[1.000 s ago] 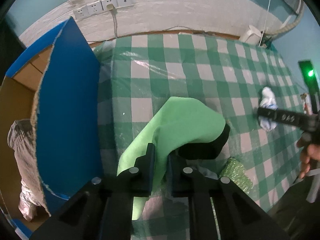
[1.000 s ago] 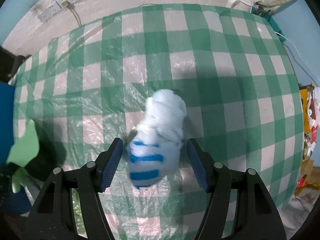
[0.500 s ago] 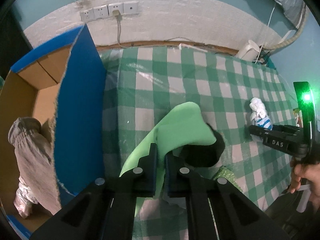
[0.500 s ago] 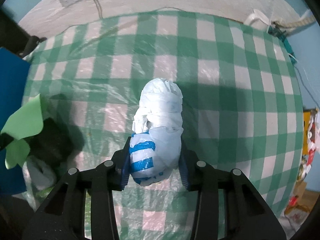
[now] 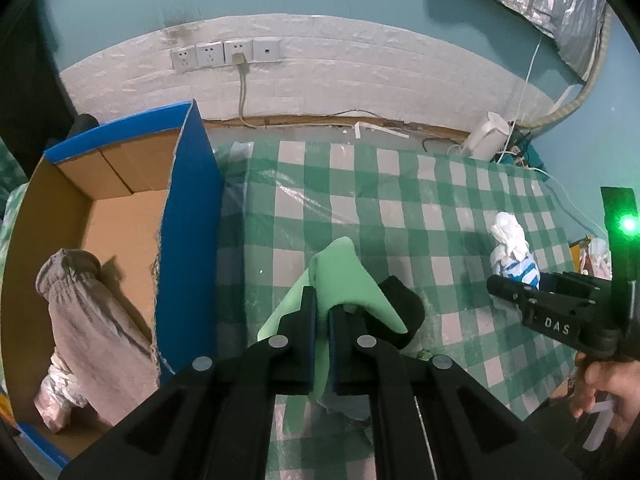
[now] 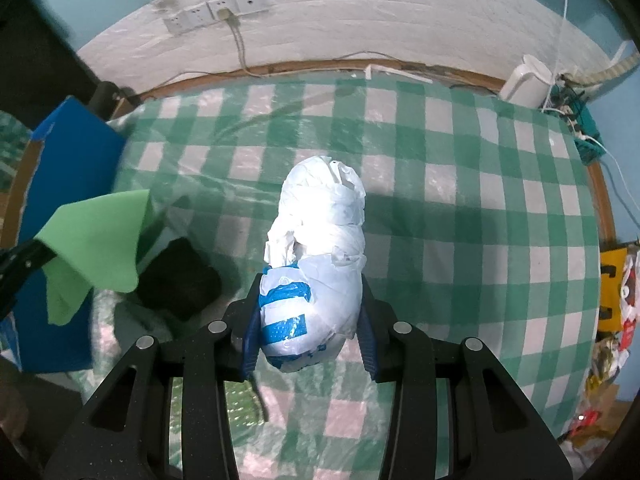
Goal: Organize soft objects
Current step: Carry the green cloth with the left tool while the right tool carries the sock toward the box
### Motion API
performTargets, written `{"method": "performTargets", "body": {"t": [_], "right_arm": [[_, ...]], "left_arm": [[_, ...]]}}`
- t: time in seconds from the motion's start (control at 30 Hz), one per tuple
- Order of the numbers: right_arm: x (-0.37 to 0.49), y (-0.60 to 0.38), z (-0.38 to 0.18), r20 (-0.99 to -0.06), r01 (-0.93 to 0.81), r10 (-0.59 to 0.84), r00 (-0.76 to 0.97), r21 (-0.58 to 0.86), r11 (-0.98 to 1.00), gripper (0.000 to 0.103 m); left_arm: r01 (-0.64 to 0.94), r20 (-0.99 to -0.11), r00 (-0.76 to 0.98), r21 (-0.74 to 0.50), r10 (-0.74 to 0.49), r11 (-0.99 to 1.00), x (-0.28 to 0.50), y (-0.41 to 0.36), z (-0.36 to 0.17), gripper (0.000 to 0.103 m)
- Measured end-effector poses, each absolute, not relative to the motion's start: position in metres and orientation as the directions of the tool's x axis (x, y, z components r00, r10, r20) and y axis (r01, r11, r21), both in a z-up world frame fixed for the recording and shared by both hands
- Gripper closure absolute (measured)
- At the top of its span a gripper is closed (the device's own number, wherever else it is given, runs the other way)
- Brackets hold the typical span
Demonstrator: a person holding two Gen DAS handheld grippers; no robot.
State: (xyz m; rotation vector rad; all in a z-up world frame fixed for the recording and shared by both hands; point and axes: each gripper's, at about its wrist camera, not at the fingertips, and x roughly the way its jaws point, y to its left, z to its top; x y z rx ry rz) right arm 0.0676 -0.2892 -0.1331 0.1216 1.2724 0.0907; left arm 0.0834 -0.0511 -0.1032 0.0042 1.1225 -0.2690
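Observation:
My left gripper point(image 5: 322, 312) is shut on a light green cloth point(image 5: 340, 276) and holds it above the checked table, right of the blue cardboard box point(image 5: 188, 216). The cloth also shows in the right wrist view point(image 6: 96, 236). My right gripper point(image 6: 310, 320) is shut on a white plastic bundle with blue stripes point(image 6: 320, 256), lifted off the table; the bundle shows in the left wrist view point(image 5: 512, 248) at the right. A black soft item point(image 5: 404, 312) lies under the green cloth.
The box holds a grey-pink garment point(image 5: 84, 320). The green-and-white checked tablecloth point(image 5: 400, 208) has a clear plastic cover. A sparkly green item point(image 6: 236, 400) lies near the front. A white brick wall with sockets point(image 5: 224, 54) stands behind; a white device point(image 5: 488, 136) is at the back right.
My right gripper closed on the white bundle and lifted it. My left gripper rose and pulled back with the green cloth, bringing more of the box interior into view.

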Motion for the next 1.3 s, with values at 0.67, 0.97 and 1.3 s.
{"method": "performTargets", "body": {"t": [0.67,0.97,1.3], "right_arm": [[0.049,-0.262,-0.084,-0.903,-0.096,0.207,0.376,0.184,0.978,0.064],[0.045,-0.251,-0.066,-0.886,-0.12,0.218,0.408,0.184,0.976,0.064],[0.046,-0.231,-0.048,-0.866,-0.166,0.245,0.435,0.19,0.968,0.064]], "left_arm": [[0.218,-0.849,0.49,-0.102,-0.199,0.971,0.063,-0.051,-0.069,0.098],[0.216,-0.826,0.528,-0.093,-0.196,0.972,0.05,-0.047,-0.054,0.098],[0.192,-0.81,0.555,-0.096,-0.189,0.977,0.043,-0.032,-0.04,0.098]]}}
